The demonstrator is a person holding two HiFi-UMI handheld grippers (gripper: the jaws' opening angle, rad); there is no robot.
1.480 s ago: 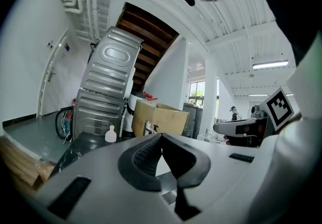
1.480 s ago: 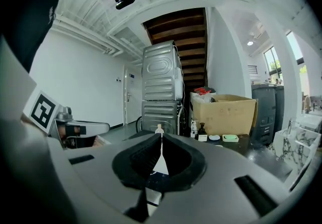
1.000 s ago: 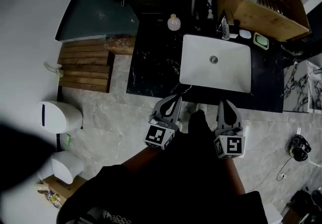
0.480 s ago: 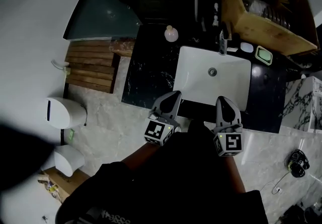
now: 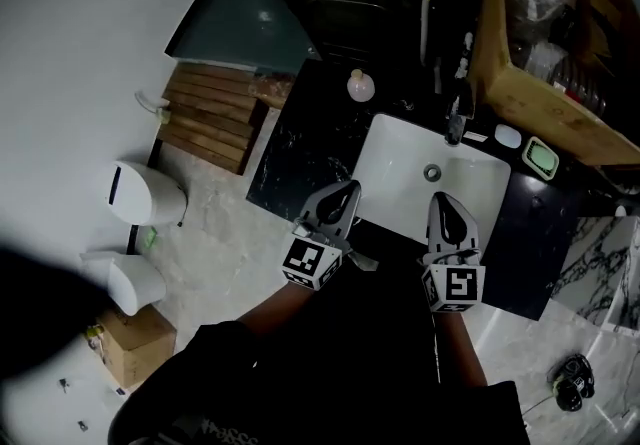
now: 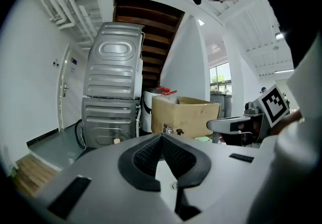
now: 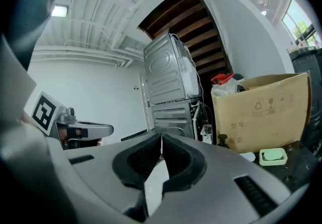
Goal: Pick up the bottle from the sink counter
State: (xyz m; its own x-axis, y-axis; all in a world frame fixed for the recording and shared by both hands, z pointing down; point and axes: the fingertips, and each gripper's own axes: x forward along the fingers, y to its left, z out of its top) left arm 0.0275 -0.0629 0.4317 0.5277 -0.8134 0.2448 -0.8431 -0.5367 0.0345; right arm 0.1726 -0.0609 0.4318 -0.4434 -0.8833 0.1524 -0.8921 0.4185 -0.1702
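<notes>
Bottle (image 5: 360,85) on sink counter (image 5: 298,145), left claw (image 5: 349,190) clenched empty, right claw (image 5: 441,199) clenched empty, both well apart from it.

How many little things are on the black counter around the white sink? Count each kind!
Bottle: 1
Tap: 1
Green dish: 1
Small white item: 1
Total: 4

The head view looks steeply down from high above, with the sink (image 5: 400,173) at centre frame. Each gripper view peers low and level, close over its own jaws. Both share the cardboard box (image 6: 183,115) and the grey appliance (image 6: 111,92).
</notes>
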